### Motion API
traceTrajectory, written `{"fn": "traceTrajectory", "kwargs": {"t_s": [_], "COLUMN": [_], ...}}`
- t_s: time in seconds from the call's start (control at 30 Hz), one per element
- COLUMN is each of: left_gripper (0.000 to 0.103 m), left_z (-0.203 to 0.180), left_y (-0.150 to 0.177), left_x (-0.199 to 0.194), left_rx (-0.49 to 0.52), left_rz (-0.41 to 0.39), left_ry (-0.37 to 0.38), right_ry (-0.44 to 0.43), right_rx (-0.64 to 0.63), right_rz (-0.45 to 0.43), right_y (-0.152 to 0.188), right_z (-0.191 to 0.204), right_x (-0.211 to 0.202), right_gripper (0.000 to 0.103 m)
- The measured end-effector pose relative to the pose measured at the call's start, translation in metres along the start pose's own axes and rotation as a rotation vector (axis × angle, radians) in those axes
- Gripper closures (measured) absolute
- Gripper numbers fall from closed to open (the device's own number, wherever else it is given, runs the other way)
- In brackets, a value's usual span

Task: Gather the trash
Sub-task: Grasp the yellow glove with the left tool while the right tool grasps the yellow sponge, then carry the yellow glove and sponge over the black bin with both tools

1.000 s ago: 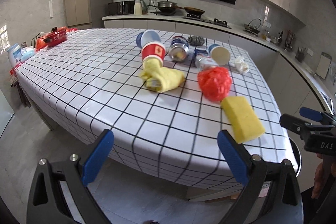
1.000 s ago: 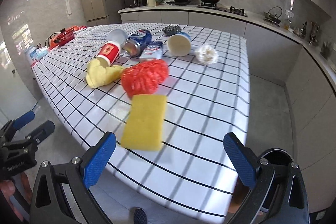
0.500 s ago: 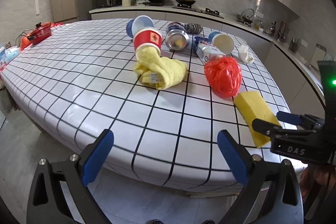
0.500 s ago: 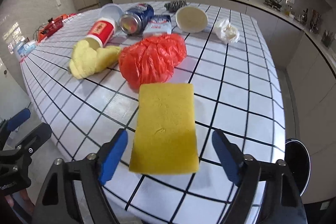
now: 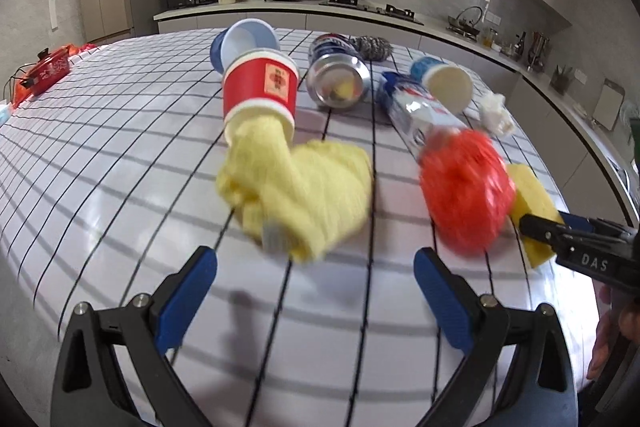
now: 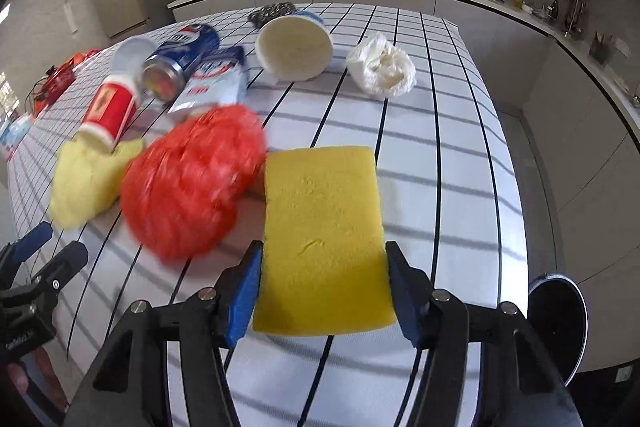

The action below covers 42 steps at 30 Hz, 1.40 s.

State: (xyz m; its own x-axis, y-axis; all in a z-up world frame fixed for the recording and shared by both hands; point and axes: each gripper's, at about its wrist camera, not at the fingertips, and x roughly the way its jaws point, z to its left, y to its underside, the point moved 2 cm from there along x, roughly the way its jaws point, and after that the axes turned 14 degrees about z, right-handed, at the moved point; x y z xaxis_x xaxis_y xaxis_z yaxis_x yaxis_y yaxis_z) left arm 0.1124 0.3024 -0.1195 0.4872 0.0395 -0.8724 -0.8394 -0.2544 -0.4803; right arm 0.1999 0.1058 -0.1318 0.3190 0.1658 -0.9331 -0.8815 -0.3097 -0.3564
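A yellow sponge (image 6: 322, 243) lies on the checked table (image 6: 440, 155), and my right gripper (image 6: 323, 291) has its blue fingers on both sides of it, touching its edges. A red plastic bag (image 6: 192, 183) sits just left of the sponge. My left gripper (image 5: 316, 299) is open and empty, just in front of a yellow cloth (image 5: 296, 191) that spills from a tipped red paper cup (image 5: 260, 91). The red plastic bag (image 5: 466, 191) and the sponge (image 5: 532, 203) also show at the right of the left wrist view, with my right gripper (image 5: 568, 231) at the sponge.
Further back lie a blue cup (image 5: 244, 43), a can (image 5: 338, 83), a blue-white packet (image 5: 420, 111), a tipped white-bottomed cup (image 6: 294, 47), crumpled white paper (image 6: 380, 67) and a steel scourer (image 5: 370, 47). A black bin (image 6: 558, 323) stands on the floor at right.
Both grippers have moved forward to the table. My right gripper's fingers have narrowed from wide open to touching the sponge's sides. My left gripper stays open and is closer to the yellow cloth.
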Motion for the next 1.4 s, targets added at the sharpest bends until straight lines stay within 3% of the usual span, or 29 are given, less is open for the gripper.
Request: {"fn": "traceTrajectory", "kwargs": {"t_s": [0.33,0.43,0.5,0.6,0.97,1.4], "left_gripper": [0.012,0.022,0.041,0.054,0.056,0.056], "left_z": [0.01,0.012,0.014,0.02,0.002,-0.063], "left_y": [-0.029,-0.03,-0.029,-0.026,-0.013,0.003], "left_x": [0.021,0.022,0.02,0.013,-0.02,-0.049], "left_rx": [-0.028,-0.037,-0.036,-0.054,-0.052,0.022], "left_rz": [0.069,0.071,0.058,0.044,-0.006,-0.033], "left_ry": [0.022,0.031,0.033,0.064,0.083,0.135], "right_ry": [-0.013,-0.017,-0.025,-0.031,-0.048,-0.039], "right_rx": [0.025,0.026,0.026,0.022,0.015,0.042], "right_rz": [0.0,0.0,-0.006,-0.014,-0.06,-0.111], "right_y": [-0.036,-0.043,-0.044,-0.04,-0.021,0.024], "right_z": [-0.003,-0.003,-0.003,-0.003,-0.016,-0.055], "right_x": [0.015,0.018,0.016,0.011,-0.023,-0.07], "right_gripper": [0.042,0.046,0.05,0.052,0.053,0.053]}}
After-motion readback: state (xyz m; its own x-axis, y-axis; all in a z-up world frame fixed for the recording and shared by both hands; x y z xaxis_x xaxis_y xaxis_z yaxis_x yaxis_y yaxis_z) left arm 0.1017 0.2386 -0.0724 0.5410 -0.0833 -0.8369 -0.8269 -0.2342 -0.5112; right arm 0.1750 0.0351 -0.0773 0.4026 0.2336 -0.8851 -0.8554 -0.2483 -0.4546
